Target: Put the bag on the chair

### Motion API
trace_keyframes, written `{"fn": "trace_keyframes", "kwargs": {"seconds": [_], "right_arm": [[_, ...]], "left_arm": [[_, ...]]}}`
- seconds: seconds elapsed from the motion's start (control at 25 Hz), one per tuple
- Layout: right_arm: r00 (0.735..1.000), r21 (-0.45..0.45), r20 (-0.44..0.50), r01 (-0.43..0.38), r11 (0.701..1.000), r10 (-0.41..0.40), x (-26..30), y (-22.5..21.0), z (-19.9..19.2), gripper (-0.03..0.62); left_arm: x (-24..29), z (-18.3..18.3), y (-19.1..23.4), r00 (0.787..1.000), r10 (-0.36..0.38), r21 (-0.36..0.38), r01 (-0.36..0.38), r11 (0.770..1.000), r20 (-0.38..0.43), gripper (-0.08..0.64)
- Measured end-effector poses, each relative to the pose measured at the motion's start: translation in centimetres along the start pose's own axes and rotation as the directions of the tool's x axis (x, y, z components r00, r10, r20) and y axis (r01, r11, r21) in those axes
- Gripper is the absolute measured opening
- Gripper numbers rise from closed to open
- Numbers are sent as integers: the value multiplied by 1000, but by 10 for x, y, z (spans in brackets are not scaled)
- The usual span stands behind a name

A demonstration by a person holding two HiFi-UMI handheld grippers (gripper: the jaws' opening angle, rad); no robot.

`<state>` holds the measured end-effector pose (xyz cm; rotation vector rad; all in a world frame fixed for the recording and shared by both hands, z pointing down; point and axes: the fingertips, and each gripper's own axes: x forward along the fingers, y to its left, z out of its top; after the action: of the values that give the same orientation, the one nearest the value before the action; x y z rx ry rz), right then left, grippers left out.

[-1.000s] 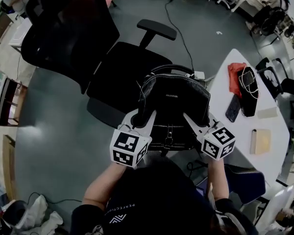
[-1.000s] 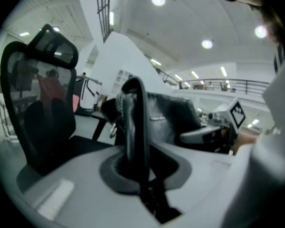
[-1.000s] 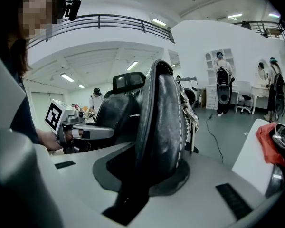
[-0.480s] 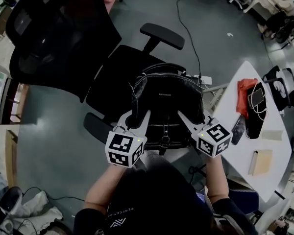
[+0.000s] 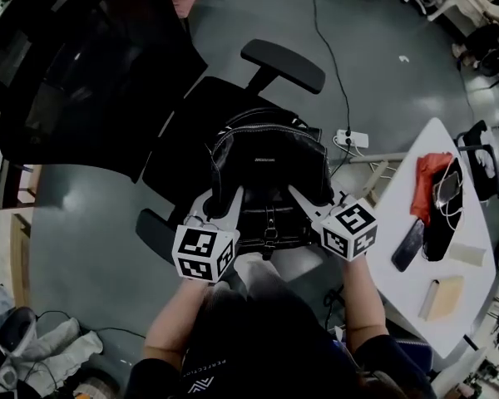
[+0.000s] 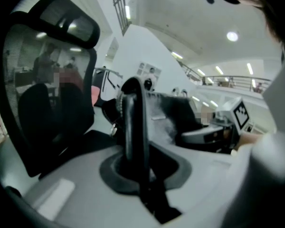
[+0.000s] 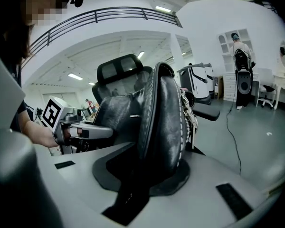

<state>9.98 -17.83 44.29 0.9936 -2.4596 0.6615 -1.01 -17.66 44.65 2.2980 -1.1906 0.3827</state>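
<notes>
Between the two claws hangs the black bag [image 5: 270, 177]. The left claw [image 5: 224, 204] is clenched on a narrow strap [image 6: 133, 127] at the bag's side. The right claw [image 5: 308, 204] grasps a thick fold of leather on the opposite side.

Over the last second both claws have carried the bag forward and lower. The chair [image 5: 191, 131] now lies directly beyond and beneath their tips, where earlier the bag was nearer the white counter [image 5: 399, 285]. That counter now sits well off to the right of the right claw. More of the seat is covered by the bag than before, with the backrest [image 5: 75, 73] further ahead and to the left, and the armrest [image 5: 284, 65] straight ahead of the right claw. Neither grip has changed. I judge the bag to be over the front of the seat, though I cannot tell whether it rests there yet. What remains, as I see it, is a short lowering and then letting go.

A small plate [image 5: 269, 160] on the bag's front carries lettering too small to read. The marker cubes [image 5: 201, 252] behind the claws show only black-and-white squares. White print [image 5: 201, 362] on the person's dark top, behind the claws, seems to begin "PERFECT".
</notes>
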Motion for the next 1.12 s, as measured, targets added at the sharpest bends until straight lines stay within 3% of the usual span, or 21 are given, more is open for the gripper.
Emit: {"fn": "trace_keyframes", "kwargs": {"seconds": [0.52, 0.88, 1.12], "right_arm": [[997, 71, 26, -68, 995, 67, 85, -24, -35, 81], [996, 82, 24, -93, 992, 91, 122, -33, -60, 97], [997, 91, 11, -73, 993, 72, 137, -46, -74, 100]], "left_arm": [[37, -34, 65, 991, 103, 59, -98, 993, -87, 55], [52, -61, 95, 979, 148, 37, -144, 989, -141, 61], [71, -75, 107, 976, 141, 20, -140, 990, -164, 72]]}}
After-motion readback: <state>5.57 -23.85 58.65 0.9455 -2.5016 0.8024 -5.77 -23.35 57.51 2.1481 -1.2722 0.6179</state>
